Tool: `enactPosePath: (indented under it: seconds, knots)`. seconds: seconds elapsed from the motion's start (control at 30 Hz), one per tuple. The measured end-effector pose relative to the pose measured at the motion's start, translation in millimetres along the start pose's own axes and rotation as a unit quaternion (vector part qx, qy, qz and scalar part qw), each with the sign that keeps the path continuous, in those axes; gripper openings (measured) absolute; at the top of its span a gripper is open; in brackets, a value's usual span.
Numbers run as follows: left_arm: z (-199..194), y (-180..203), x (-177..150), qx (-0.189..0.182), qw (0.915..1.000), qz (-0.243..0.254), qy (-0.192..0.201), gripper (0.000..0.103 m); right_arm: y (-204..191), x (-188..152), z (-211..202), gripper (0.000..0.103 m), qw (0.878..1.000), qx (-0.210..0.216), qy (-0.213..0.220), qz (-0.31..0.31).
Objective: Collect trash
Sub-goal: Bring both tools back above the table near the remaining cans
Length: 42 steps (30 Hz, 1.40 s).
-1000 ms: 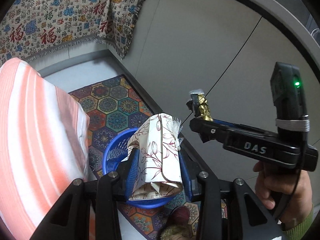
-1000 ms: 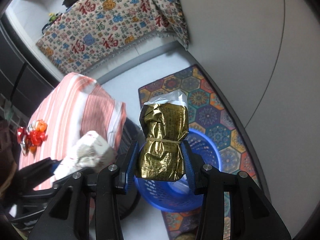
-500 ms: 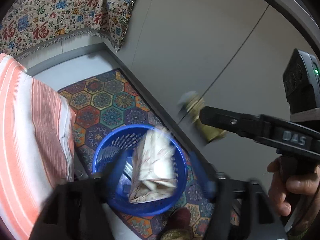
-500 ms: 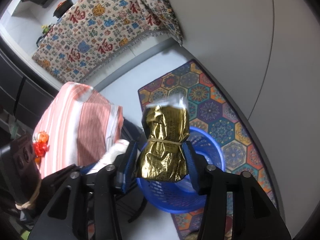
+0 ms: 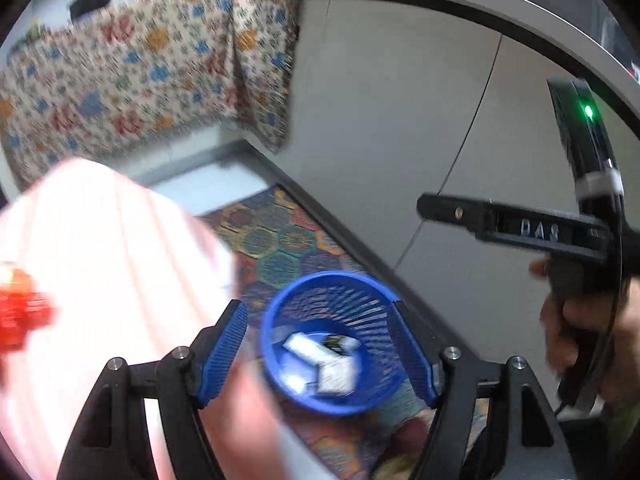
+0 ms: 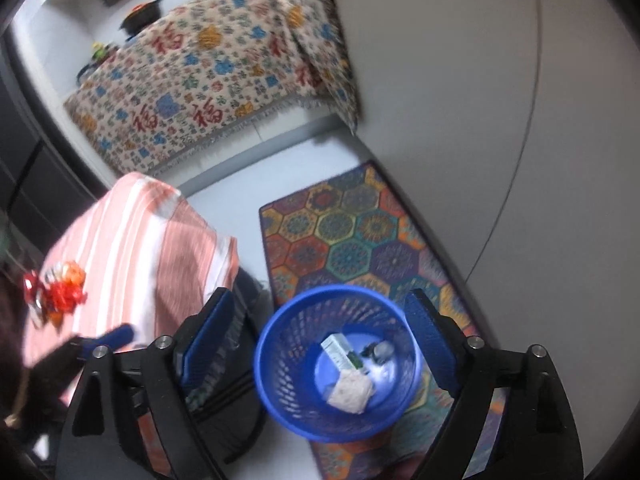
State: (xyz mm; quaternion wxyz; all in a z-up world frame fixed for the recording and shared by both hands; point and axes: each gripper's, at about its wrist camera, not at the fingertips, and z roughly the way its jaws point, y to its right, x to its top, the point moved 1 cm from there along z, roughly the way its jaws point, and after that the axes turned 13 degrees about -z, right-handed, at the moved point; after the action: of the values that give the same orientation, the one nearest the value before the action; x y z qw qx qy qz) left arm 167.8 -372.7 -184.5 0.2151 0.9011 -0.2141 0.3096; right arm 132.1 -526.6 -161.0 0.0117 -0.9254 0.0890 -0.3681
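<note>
A blue mesh basket (image 5: 280, 312) (image 6: 280, 364) stands on the floor below both grippers. Inside lie a white floral packet (image 6: 350, 394), a small white box (image 6: 338, 350) and a dark gold packet (image 6: 376, 350); in the blurred left wrist view they show as pale pieces (image 5: 320, 360). My left gripper (image 5: 316, 308) is open and holds nothing. The jaws of my right gripper (image 6: 320, 294) are opening, with nothing between them. A hand (image 5: 580, 320) holds the right gripper's black handle (image 5: 520, 230). Red crumpled wrappers (image 6: 56, 292) (image 5: 16, 312) lie on the striped cloth.
A pink-and-white striped cloth (image 6: 132, 248) covers a table left of the basket, with a black object (image 6: 224, 392) under its edge. The basket's right side stands on a hexagon-patterned rug (image 6: 340, 240). A grey wall (image 6: 460, 120) runs along the right. A patterned cloth (image 6: 208, 80) hangs at the back.
Both grippers have opened. The floral packet left the left gripper and the gold packet left the right one; both now lie in the blue basket. Both views have swung upward.
</note>
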Motion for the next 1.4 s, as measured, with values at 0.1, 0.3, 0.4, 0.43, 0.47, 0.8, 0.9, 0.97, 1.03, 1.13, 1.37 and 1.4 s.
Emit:
enactPosePath:
  seconds: [0.1, 0.3, 0.4, 0.43, 0.47, 0.8, 0.9, 0.97, 1.03, 1.13, 1.37, 1.4]
  knots:
    - [-33, -27, -14, 0.034, 0.9993, -0.005, 0.015, 0.074, -38, 1, -16, 0.093, 0.999, 0.005, 0.027, -0.033]
    - [-84, -108, -42, 0.106, 0.9914, -0.073, 0.026, 0.074, -128, -6, -38, 0.095, 0.992, 0.036, 0.067, -0.103]
    - [-103, -146, -55, 0.146, 0.9840, -0.098, 0.032, 0.074, -174, -10, -40, 0.097, 0.986, 0.047, 0.083, -0.137]
    - [-107, -155, -57, 0.158, 0.9815, -0.103, 0.033, 0.074, -192, -12, -40, 0.098, 0.984, 0.050, 0.085, -0.147]
    - [-112, -165, -62, 0.172, 0.9784, -0.110, 0.033, 0.074, -205, -14, -38, 0.098, 0.983, 0.054, 0.085, -0.155]
    - [-142, -252, -94, 0.220, 0.9610, -0.165, 0.025, 0.074, -302, -31, -10, 0.098, 0.969, 0.062, 0.065, -0.229]
    - [-141, -265, -98, 0.227, 0.9589, -0.170, 0.019, 0.074, -316, -32, 2, 0.098, 0.967, 0.059, 0.057, -0.240]
    - [-142, -274, -98, 0.219, 0.9594, -0.176, 0.021, 0.077, -322, -33, 7, 0.098, 0.966, 0.059, 0.053, -0.245]
    - [-143, -278, -97, 0.218, 0.9586, -0.181, 0.025, 0.077, -328, -33, 12, 0.098, 0.965, 0.059, 0.050, -0.250]
    - [-139, -282, -93, 0.219, 0.9586, -0.181, 0.023, 0.081, -336, -34, 20, 0.098, 0.963, 0.058, 0.045, -0.258]
    - [-133, -286, -89, 0.221, 0.9583, -0.180, 0.017, 0.091, -344, -34, 32, 0.098, 0.961, 0.051, 0.030, -0.272]
    - [-133, -287, -89, 0.221, 0.9583, -0.180, 0.016, 0.092, -345, -35, 33, 0.098, 0.960, 0.050, 0.028, -0.275]
